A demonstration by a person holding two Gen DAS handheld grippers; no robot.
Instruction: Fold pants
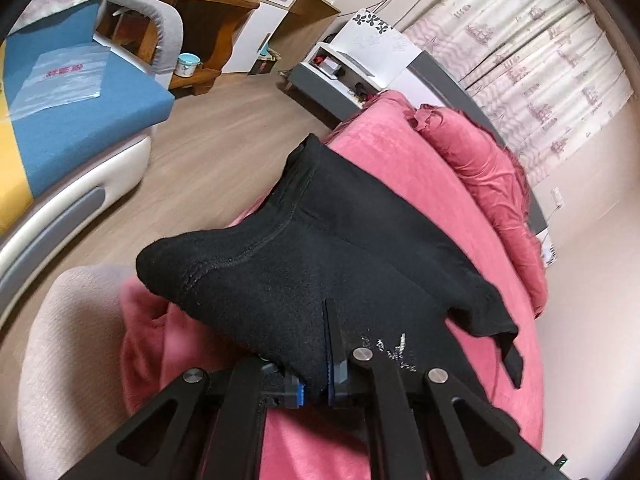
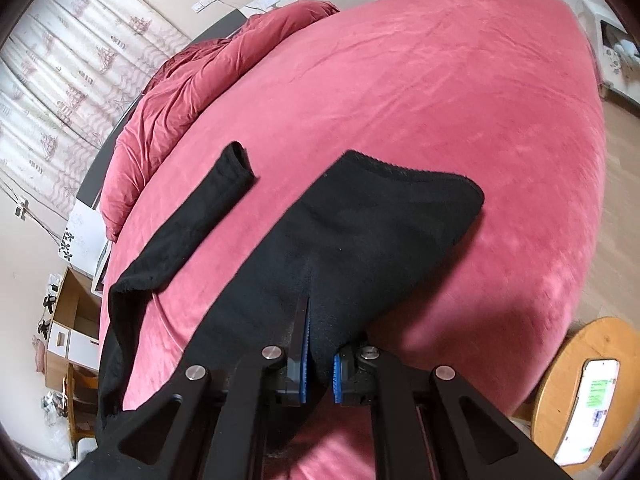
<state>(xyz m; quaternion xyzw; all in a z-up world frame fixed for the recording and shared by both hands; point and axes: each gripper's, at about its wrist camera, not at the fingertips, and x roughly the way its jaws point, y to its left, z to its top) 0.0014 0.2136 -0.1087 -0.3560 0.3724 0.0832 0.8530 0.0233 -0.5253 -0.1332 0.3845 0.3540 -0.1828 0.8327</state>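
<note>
- The black fleece pants (image 1: 320, 264) are seen draped over the round bed covered with a pink velvet spread (image 1: 400, 168), near the bed's edge closest to the cameras.
- The left gripper (image 1: 316, 376) is closed on a fold of the black fleece pants; the cloth is pinched between its blue-padded fingers (image 1: 293, 394), and a raised ridge of fabric is drawn up from the grip point.
- The right gripper (image 2: 318, 376) is likewise clamped on the pants (image 2: 340, 240) — a bunched fold is held between its blue pads (image 2: 306, 344), which stand close together around the cloth.
- In the right wrist view, one pant leg (image 2: 212, 200) is shown lying flat on the bedspread (image 2: 440, 80), its open cuff pointing toward the crumpled pink duvet (image 2: 188, 76); a broader section with a hemmed edge extends forward from the gripper.
- Small silver embroidery (image 1: 394, 350) is visible on the fabric beside the left gripper; its design cannot be made out.
- A blue-cushioned sofa with a white base (image 1: 76, 120) — bearing a clear plastic bag (image 1: 64, 80) — is seen across the wooden floor (image 1: 224, 136) in the left wrist view.
- A round wooden stool (image 2: 592, 392) carrying a lit smartphone (image 2: 590, 412) stands just beside the bed in the right wrist view.
- A patterned pale curtain (image 1: 532, 48) hangs behind the headboard.
</note>
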